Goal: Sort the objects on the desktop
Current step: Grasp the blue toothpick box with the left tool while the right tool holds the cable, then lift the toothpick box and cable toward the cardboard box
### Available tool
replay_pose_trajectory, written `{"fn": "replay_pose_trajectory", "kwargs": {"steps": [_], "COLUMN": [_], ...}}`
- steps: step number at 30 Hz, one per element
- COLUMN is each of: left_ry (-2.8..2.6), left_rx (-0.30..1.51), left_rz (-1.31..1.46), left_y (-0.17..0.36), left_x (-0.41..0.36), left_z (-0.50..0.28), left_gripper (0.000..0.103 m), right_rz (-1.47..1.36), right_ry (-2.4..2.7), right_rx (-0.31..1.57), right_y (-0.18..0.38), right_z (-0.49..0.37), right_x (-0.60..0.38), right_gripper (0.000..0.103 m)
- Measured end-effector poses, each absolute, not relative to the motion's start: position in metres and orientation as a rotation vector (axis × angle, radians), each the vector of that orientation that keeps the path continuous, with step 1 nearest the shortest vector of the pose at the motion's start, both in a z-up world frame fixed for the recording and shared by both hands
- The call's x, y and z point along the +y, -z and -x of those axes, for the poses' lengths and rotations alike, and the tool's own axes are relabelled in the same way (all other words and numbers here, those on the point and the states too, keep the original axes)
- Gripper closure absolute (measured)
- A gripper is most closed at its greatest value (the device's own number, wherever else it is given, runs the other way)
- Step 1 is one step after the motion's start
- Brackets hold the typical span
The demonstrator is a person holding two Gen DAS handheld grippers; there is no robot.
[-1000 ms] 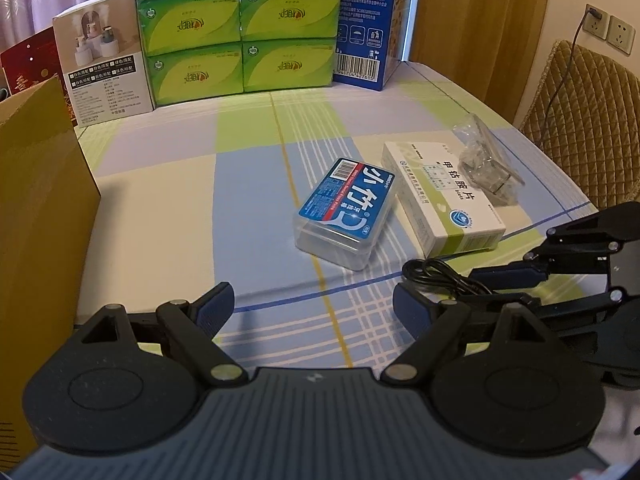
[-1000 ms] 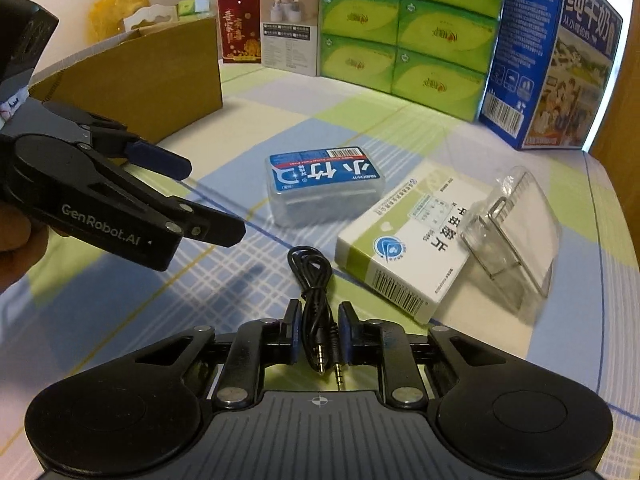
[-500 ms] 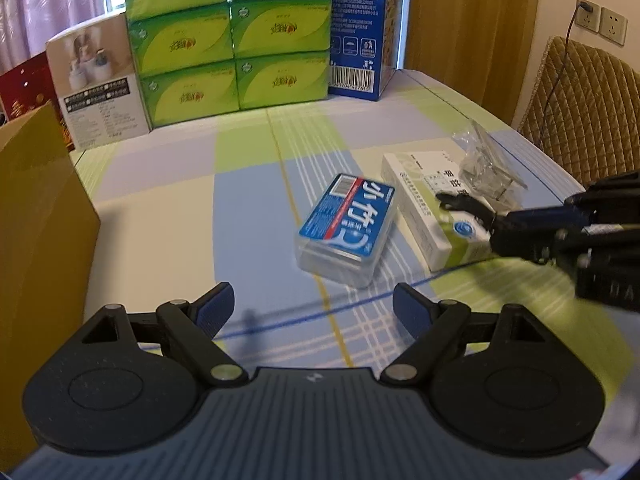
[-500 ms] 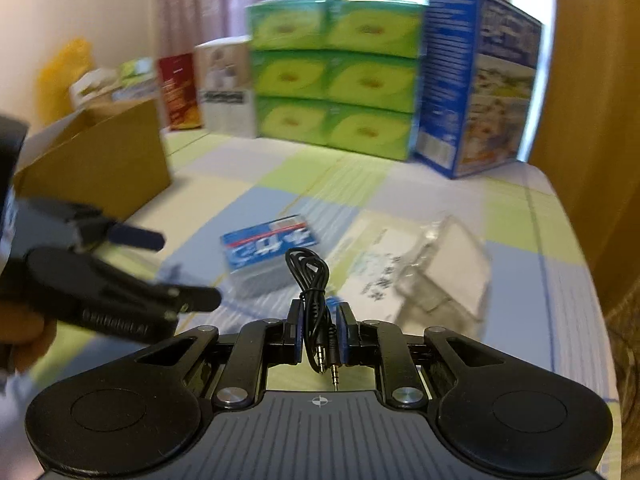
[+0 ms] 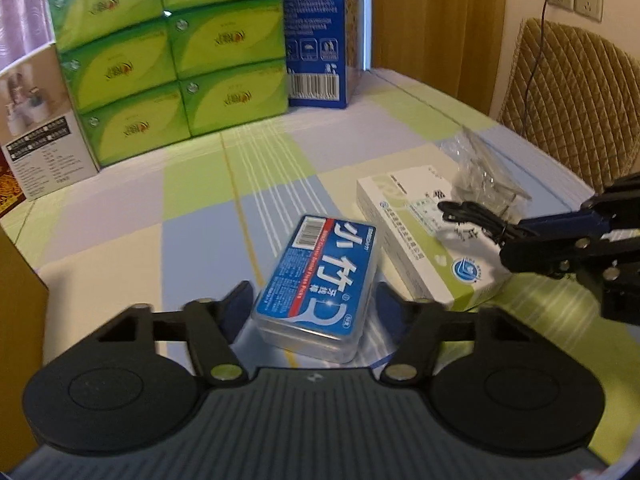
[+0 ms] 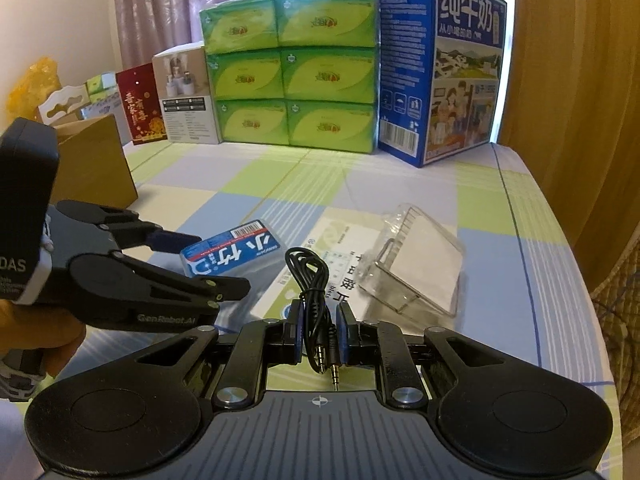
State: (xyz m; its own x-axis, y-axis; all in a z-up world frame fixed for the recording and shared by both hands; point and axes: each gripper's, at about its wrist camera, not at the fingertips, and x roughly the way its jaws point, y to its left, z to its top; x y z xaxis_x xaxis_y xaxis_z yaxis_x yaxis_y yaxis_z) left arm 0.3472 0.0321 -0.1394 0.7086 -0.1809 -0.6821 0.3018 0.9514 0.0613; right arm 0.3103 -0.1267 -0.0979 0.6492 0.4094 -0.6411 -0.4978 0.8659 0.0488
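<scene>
A blue-labelled clear floss box (image 5: 320, 288) lies on the checked tablecloth. My left gripper (image 5: 314, 306) is open, one finger on each side of the box, not closed on it. In the right wrist view the left gripper (image 6: 220, 262) reaches over the floss box (image 6: 232, 252). My right gripper (image 6: 318, 330) is shut on a coiled black audio cable (image 6: 312, 280), held above a white medicine box (image 6: 340, 240). From the left wrist view the right gripper (image 5: 520, 236) carries the cable (image 5: 468, 216) over the medicine box (image 5: 424, 248). A clear plastic container (image 6: 416, 264) leans on that box.
A brown cardboard box (image 6: 92, 168) stands at the left. Stacked green tissue packs (image 6: 292, 68), a blue milk carton (image 6: 440, 64) and a white product box (image 6: 188, 96) line the back. A padded chair (image 5: 572, 100) stands past the table's right edge.
My left gripper moved forward and down, and its open fingers now flank the floss box. My right gripper lifted the cable off the table and holds it over the medicine box.
</scene>
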Motion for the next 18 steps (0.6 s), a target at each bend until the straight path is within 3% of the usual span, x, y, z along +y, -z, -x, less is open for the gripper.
{"fn": "replay_pose_trajectory", "kwargs": {"steps": [12, 18], "left_ry": [0.174, 0.202], "left_rx": [0.864, 0.846], "left_rz": [-0.11, -0.101], "left_y": [0.132, 0.125], "left_x": [0.03, 0.027], "left_z": [-0.294, -0.248], "left_gripper": [0.051, 0.047], "right_rz": [0.062, 0.077], "right_ry": [-0.465, -0.459], "right_rx": [0.817, 0.85], "right_y": [0.093, 0.089], "right_z": [-0.294, -0.26], "right_x": [-0.138, -0.139], "right_gripper": [0.09, 0.09]}}
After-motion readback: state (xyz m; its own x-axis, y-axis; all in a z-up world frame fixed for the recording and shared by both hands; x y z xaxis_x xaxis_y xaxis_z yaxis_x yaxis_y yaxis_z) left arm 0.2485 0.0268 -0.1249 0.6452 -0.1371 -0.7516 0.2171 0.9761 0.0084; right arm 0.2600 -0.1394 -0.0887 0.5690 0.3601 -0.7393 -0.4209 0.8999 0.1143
